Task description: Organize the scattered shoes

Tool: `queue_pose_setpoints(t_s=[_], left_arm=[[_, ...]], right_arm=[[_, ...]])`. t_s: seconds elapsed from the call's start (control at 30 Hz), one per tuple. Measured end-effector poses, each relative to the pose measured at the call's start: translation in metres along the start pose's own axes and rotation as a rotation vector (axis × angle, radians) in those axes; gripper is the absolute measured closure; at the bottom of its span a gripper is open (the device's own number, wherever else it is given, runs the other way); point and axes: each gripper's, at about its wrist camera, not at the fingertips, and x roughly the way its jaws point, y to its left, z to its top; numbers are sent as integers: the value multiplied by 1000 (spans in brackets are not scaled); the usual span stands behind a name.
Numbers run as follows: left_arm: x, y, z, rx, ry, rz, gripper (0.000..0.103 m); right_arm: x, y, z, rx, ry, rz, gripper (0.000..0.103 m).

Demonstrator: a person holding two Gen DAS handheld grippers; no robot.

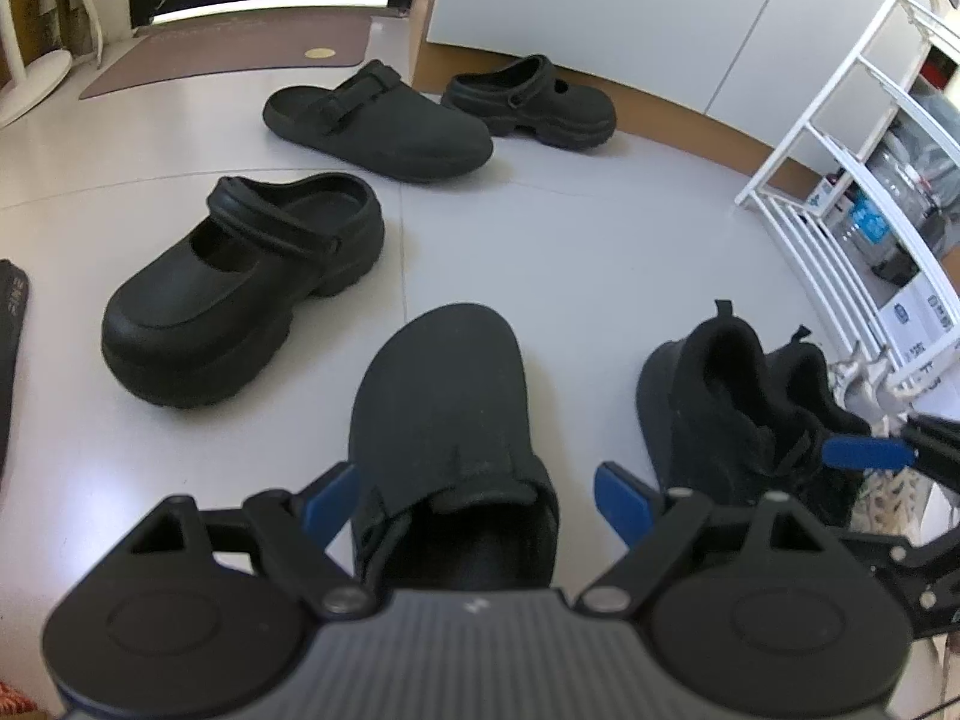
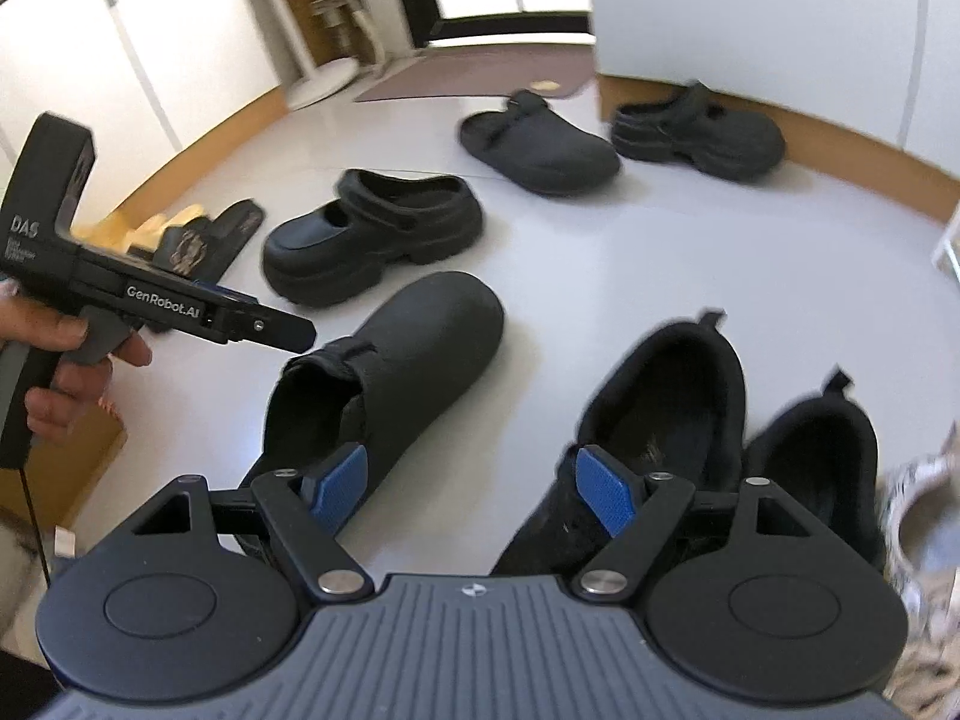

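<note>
Lying scattered on the pale floor [image 1: 540, 252], 2 chunky black clogs [image 1: 240, 282] [image 1: 534, 102] and 2 flat black mules [image 1: 372, 120] [image 1: 450, 420] face different ways. 2 black sneakers [image 2: 648, 438] sit beside a white rack [image 1: 840, 192]. The left gripper [image 1: 474, 498] straddles the near mule's heel, jaws wide, gripping nothing; the right gripper [image 2: 468, 486] hangs equally wide and empty.

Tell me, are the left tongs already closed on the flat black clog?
No: the left tongs stand open, their blue pads apart beside the flat black clog.
</note>
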Motion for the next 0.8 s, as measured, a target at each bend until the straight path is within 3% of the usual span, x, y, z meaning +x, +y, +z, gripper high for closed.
queue_pose_setpoints(t_s=[0.3, 0.43, 0.8], left_arm=[[-7, 15, -5, -49, -25, 14, 16], [-13, 21, -6, -64, -37, 27, 16], [-16, 44, -1, -144, -70, 50, 16]], right_arm=[[13, 13, 15, -83, 14, 62, 25], [31, 19, 21, -97, 42, 103, 34], [73, 37, 50, -194, 108, 193, 34]])
